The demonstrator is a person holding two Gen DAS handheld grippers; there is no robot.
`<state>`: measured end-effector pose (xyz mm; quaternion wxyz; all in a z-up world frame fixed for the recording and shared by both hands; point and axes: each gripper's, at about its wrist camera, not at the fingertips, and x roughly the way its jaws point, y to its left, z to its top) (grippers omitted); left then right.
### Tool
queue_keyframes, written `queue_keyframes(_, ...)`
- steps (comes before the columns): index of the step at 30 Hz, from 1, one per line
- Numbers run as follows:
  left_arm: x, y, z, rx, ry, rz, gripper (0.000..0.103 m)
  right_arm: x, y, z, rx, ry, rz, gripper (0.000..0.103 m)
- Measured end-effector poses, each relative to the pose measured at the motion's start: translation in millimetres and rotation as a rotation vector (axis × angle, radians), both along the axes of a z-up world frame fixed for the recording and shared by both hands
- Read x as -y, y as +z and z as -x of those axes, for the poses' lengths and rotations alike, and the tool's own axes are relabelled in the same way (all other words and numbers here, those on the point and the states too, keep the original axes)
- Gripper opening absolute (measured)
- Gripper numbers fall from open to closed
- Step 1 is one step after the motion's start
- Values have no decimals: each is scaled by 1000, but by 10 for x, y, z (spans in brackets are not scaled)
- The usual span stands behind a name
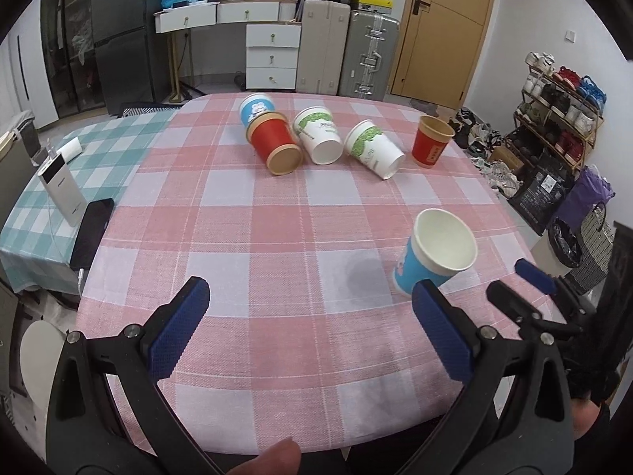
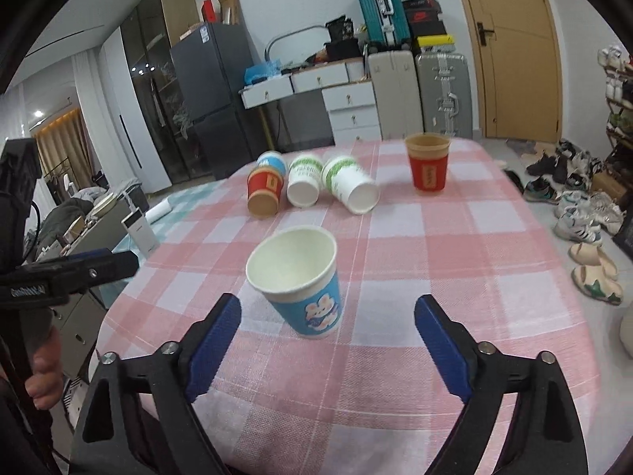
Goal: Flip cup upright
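A blue paper cup (image 1: 431, 257) stands upright on the pink checked tablecloth (image 1: 277, 217), also in the right wrist view (image 2: 304, 281). My right gripper (image 2: 328, 324) is open, its fingers either side of and just behind this cup, not touching it. My left gripper (image 1: 312, 316) is open and empty over the cloth, left of the cup. At the far side a red cup (image 1: 275, 142), two white-green cups (image 1: 318, 134) (image 1: 374, 148) and a blue cup (image 1: 255, 109) lie on their sides. A red cup (image 1: 431, 140) stands upright.
A power bank (image 1: 63, 190) and a dark phone (image 1: 93, 231) lie on the green checked cloth at the left. Beyond the table are drawers (image 1: 271, 55), suitcases (image 1: 348, 51) and a shoe rack (image 1: 558, 111).
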<state>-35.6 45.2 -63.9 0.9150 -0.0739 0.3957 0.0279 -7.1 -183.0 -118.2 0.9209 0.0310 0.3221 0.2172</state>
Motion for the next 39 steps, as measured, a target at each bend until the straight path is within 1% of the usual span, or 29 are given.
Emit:
queue_keyframes(2,67,52,1,17,-15,-6,102,43,135,61,34,-9,-6,96)
queue_keyframes(6,187,155,6,44,-38,-19,102,106,380,177,90,-20,-20,100)
queue_keyframes(10,287,231,25,63,-68,-24,102,116,532,291,120,-18,-30,102)
queue_keyframes(14,354,288,65,84,-86,-32,102,98,623,391,143,-7,-32,103)
queue_keyframes(20,350,313,116,100,-81,-18,102,36,640,469,145,13,-26,103)
queue_keyframes(27,335,251,126,91,-75,-1,102,-13,613,496,148,22,-17,103)
queue_keyframes(39,354,233,109,92,-73,-6,102,47,613,463,132,8,-26,103)
